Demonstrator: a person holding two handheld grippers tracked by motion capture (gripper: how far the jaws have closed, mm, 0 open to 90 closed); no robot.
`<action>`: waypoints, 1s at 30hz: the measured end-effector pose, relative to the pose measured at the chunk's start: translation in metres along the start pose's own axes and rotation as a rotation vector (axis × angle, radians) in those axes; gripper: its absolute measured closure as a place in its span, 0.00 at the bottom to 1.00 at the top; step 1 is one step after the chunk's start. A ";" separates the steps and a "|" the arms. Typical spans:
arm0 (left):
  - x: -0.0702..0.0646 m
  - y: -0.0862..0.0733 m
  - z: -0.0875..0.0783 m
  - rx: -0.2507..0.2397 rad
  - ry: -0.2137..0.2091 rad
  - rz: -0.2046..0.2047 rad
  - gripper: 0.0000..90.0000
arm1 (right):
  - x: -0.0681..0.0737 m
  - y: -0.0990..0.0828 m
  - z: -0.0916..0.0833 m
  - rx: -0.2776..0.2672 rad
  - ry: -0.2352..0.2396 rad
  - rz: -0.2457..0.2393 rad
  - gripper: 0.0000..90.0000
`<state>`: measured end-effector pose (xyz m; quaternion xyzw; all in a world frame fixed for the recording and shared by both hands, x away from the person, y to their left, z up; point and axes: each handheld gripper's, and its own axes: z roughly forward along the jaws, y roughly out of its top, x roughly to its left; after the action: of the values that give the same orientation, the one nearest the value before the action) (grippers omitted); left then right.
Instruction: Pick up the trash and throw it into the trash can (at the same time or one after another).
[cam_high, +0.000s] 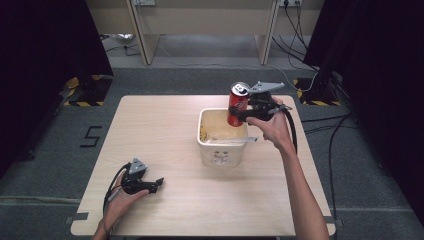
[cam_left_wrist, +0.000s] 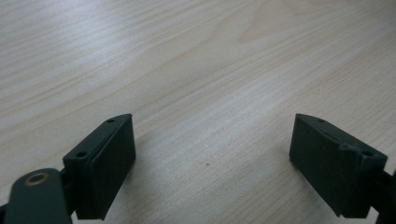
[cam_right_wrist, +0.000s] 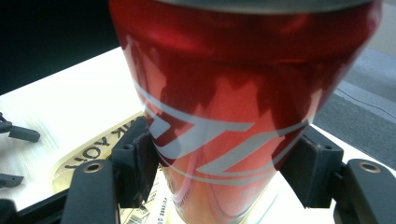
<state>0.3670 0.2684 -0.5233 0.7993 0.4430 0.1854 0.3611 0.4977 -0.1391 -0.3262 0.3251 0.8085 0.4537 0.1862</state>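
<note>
Can (cam_high: 238, 104): red with white script and a silver top, long axis near upright, top tilted slightly away from you. Your right gripper (cam_high: 240, 114) clamps its lower body, both jaws pressed to its sides, holding it above the far right corner of the tub (cam_high: 220, 155). Your left gripper (cam_high: 157, 184) rests on the table (cam_high: 165, 125) near its front left, jaws wide apart, holding nothing.

Left hand-held gripper (cam_high: 159, 183) agape, right (cam_high: 239, 114) clamped

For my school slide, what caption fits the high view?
Right gripper holds a red can over a white tub; left gripper rests open.
</note>
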 end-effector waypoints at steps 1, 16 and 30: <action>0.000 0.000 0.000 0.000 0.000 0.000 0.15 | 0.000 0.000 0.001 0.001 0.003 -0.001 0.38; 0.000 0.000 0.000 0.000 0.000 0.000 0.15 | -0.006 -0.012 0.019 0.035 0.040 0.029 0.38; 0.000 0.000 0.000 0.000 0.000 0.000 0.15 | -0.008 -0.019 0.030 0.059 0.078 0.012 0.38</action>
<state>0.3670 0.2684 -0.5233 0.7994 0.4431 0.1853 0.3611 0.5144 -0.1338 -0.3583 0.3175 0.8261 0.4432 0.1423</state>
